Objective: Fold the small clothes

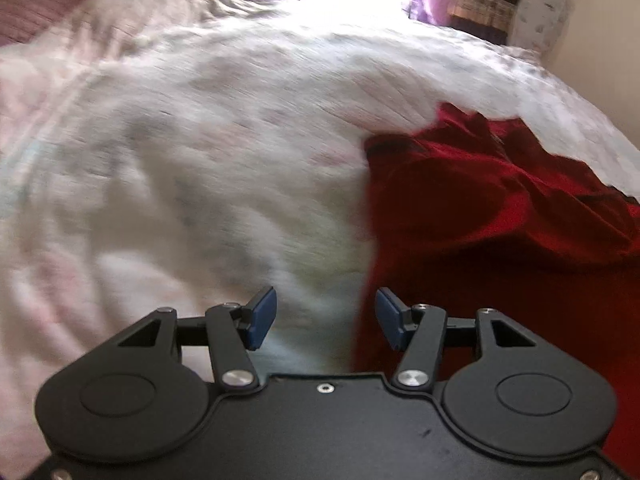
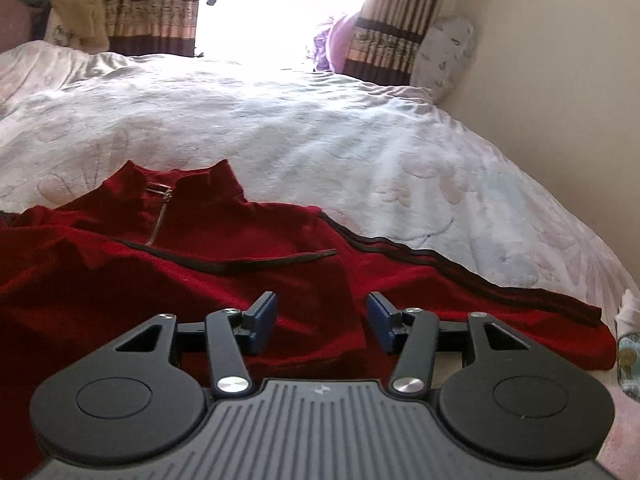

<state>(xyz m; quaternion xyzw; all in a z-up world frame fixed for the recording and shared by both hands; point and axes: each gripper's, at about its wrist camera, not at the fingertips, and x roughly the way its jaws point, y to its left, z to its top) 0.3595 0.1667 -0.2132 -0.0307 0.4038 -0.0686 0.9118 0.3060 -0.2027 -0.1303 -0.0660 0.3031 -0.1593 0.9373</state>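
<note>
a red jacket with a zip collar and dark striped sleeve lies spread on the bed, over a pale flowered quilt; the right tongs hover above its front, blue pads apart, holding nothing; the left tongs gape empty over the jacket's edge; that view is blurred.

No legible text, labels, brands or numbers in either view. Only mark: a small pale emblem at the top centre of the ribbed grey housing in the right wrist view, too small to read. Left wrist view is motion-blurred.
</note>
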